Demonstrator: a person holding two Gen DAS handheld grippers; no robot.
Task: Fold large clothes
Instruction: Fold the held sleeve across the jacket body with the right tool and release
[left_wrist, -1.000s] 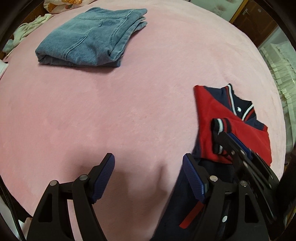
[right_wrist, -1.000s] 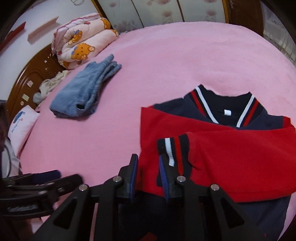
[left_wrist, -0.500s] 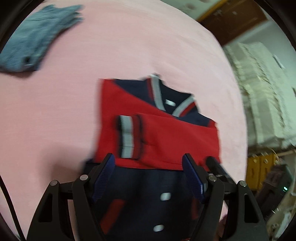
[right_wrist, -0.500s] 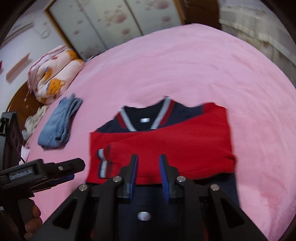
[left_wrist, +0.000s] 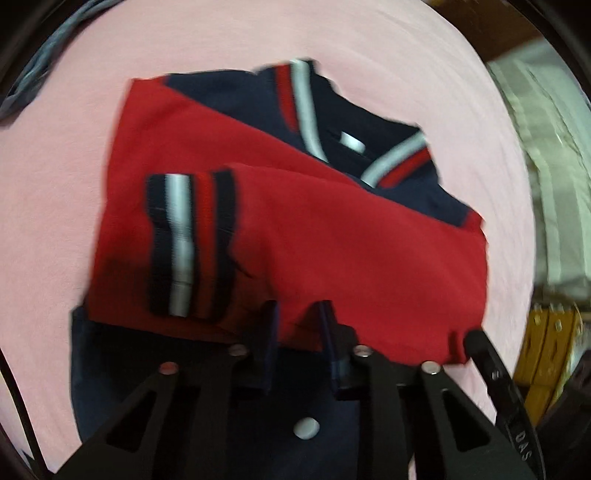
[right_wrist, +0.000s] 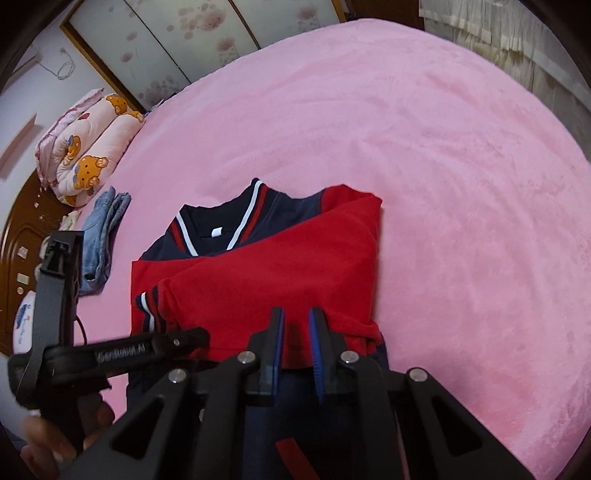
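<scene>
Left wrist view: jacket (left_wrist: 332, 243) fills the frame, flat on the pink bedspread (left_wrist: 55, 184), collar (left_wrist: 306, 99) up at 12 o'clock, both red sleeves crossed over the chest, striped cuff (left_wrist: 184, 243) at 9. Left gripper (left_wrist: 299, 321) sits at 6 o'clock over the sleeve's lower edge, its jaws have just been closing, now only a narrow gap, red fabric showing between them; picture's blurred, so can't tell if the pads actually pinch cloth. Right wrist view: same garment mid-frame, right gripper (right_wrist: 295, 328) also at 6, its jaws have just been closing too, blue pads near together w/ red sleeve edge seen through the gap; grip or not, can't say. Left tool comes in from 8 o'clock, a hand (right_wrist: 55, 435) on its handle. Sleeves tucked in probably to make a neat rectangle, and both tools at the sleeve line look set for the next fold, hem toward collar, imo. Folded jeans (right_wrist: 99, 236) parked at 9–10 o'clock, well apart, beside the bear-print quilt (right_wrist: 85, 147), prob. done already.
</scene>
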